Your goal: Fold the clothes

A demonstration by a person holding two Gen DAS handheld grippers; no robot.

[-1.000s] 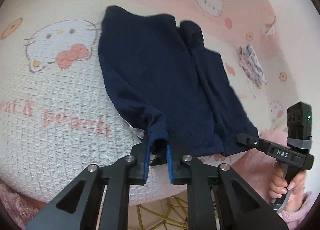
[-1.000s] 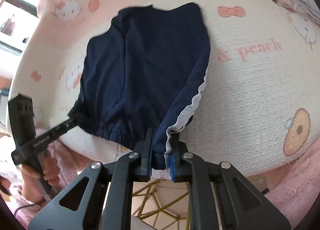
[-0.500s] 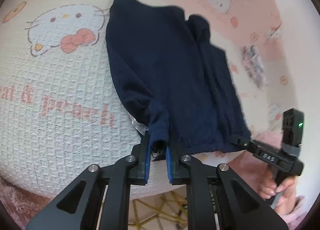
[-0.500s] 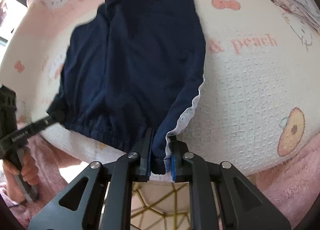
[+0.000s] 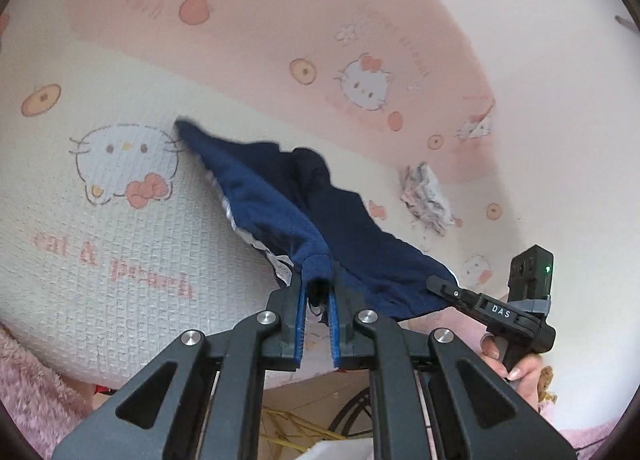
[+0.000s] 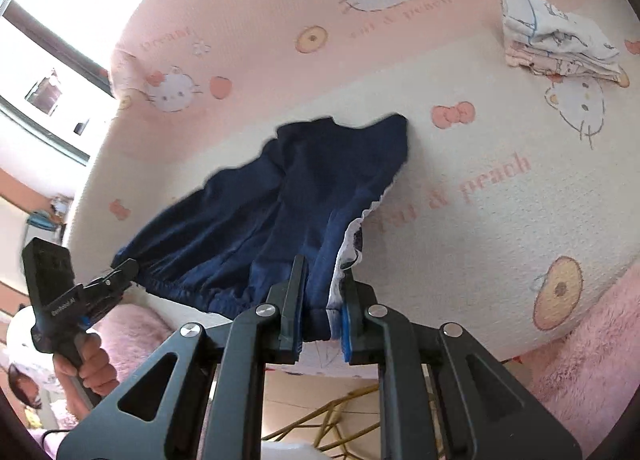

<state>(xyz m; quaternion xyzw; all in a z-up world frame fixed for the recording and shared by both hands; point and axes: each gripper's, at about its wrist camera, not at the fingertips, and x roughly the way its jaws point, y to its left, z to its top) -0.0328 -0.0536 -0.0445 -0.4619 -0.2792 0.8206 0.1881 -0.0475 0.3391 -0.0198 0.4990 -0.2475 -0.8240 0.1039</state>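
Nearest in the left wrist view, the left gripper [image 5: 319, 314] has its blue-padded jaws clamped on one gathered corner of the navy shorts [image 5: 320, 215]. In the right wrist view the right gripper [image 6: 320, 320] pinches the other near corner in the same way, with navy cloth and a strip of white lace trim bunched between its pads. Each gripper also shows in the other's view, off to the side, with a hand [image 6: 90, 364] wrapped around its handle.

The waistband edge of the shorts is lifted off the bed and stretched between the two grippers, sagging a little in the middle. From there the cloth slopes down and away, and its far end rests on the bedspread [image 6: 500, 227], a cream waffle-weave cover printed with cartoon cats, bows, fruit and pink lettering. White lace trim [image 6: 352, 236] runs along one side seam.

A fluffy pink blanket [image 6: 592, 352] lies at the near edge of the bed, below the cover.

Farther back, well apart from the shorts, a small stack of folded clothes [image 6: 560, 43] in white and pale pink sits on the bedspread where its cream field meets the pink border.
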